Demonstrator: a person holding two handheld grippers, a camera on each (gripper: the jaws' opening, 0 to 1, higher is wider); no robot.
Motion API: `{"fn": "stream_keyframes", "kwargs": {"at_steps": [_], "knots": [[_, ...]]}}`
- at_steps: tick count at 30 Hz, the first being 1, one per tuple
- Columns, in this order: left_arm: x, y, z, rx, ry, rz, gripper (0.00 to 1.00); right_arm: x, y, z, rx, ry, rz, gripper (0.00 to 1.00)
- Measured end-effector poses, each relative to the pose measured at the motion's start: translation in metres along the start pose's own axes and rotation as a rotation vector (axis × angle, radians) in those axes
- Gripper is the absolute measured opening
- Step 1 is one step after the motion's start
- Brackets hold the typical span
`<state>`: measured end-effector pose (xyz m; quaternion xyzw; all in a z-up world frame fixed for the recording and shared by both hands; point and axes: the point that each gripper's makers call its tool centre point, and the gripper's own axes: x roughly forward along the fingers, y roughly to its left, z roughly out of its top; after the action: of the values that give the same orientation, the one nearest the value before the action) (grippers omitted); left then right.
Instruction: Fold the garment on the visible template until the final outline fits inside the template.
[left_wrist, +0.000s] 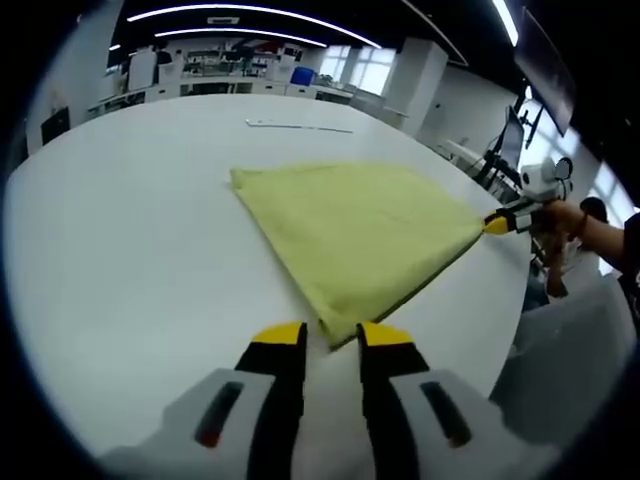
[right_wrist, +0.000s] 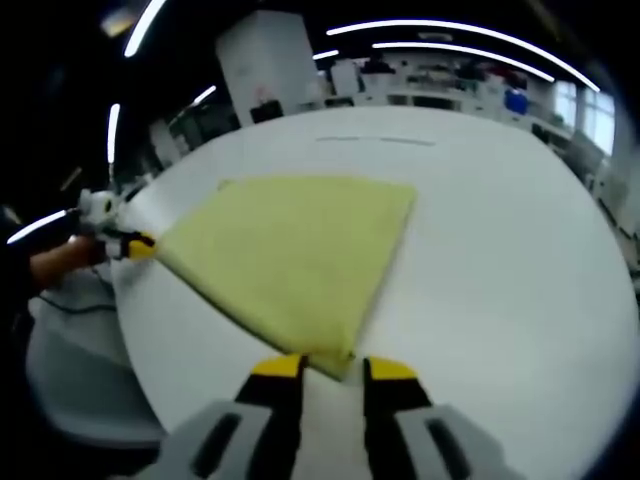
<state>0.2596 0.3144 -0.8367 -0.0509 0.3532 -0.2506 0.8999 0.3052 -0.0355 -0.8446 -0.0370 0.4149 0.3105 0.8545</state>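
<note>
Left gripper (left_wrist: 331, 336) low over the white table (left_wrist: 120, 260), yellow-tipped jaws parted, near corner of the yellow-green garment (left_wrist: 355, 230) lying right between the tips. Cloth spread flat, roughly triangular, reaching away across the tabletop. Over at the right, the other gripper (left_wrist: 497, 224) touching the cloth's far corner, a hand (left_wrist: 562, 222) behind it. Thin pale strip (left_wrist: 298, 126) lying further back.

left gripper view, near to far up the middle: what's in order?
left gripper → yellow-green garment on the white table → thin strip lying near the table's far edge → desks and shelving at the back of the room.
</note>
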Motion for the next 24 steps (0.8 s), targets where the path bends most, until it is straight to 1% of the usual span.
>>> {"fn": "stream_keyframes", "kwargs": {"at_steps": [6, 8, 13, 18, 21, 23, 24], "knots": [[-0.001, -0.001, 0.001, 0.008, -0.005, 0.006, 0.32, -0.001, 0.005, 0.005, 0.000, -0.012, 0.008, 0.35], [-0.001, -0.001, 0.002, 0.005, -0.006, 0.010, 0.37, -0.001, 0.007, 0.007, 0.007, -0.016, 0.009, 0.42], [-0.001, -0.005, 0.004, 0.019, -0.006, 0.005, 0.45, -0.002, 0.012, 0.012, 0.011, -0.033, 0.019, 0.56], [-0.002, -0.008, 0.007, 0.031, -0.011, 0.007, 0.57, -0.001, 0.015, 0.015, 0.009, -0.045, 0.018, 0.76], [-0.002, -0.008, 0.009, 0.033, -0.016, 0.008, 0.63, -0.001, 0.017, 0.018, 0.006, -0.052, 0.020, 0.83], [-0.003, -0.008, 0.013, 0.057, -0.029, 0.023, 0.66, -0.001, 0.019, 0.022, 0.013, -0.064, 0.034, 0.86], [-0.004, -0.008, 0.015, 0.064, -0.034, 0.028, 0.68, -0.002, 0.021, 0.026, 0.025, -0.081, 0.045, 0.87]]}}
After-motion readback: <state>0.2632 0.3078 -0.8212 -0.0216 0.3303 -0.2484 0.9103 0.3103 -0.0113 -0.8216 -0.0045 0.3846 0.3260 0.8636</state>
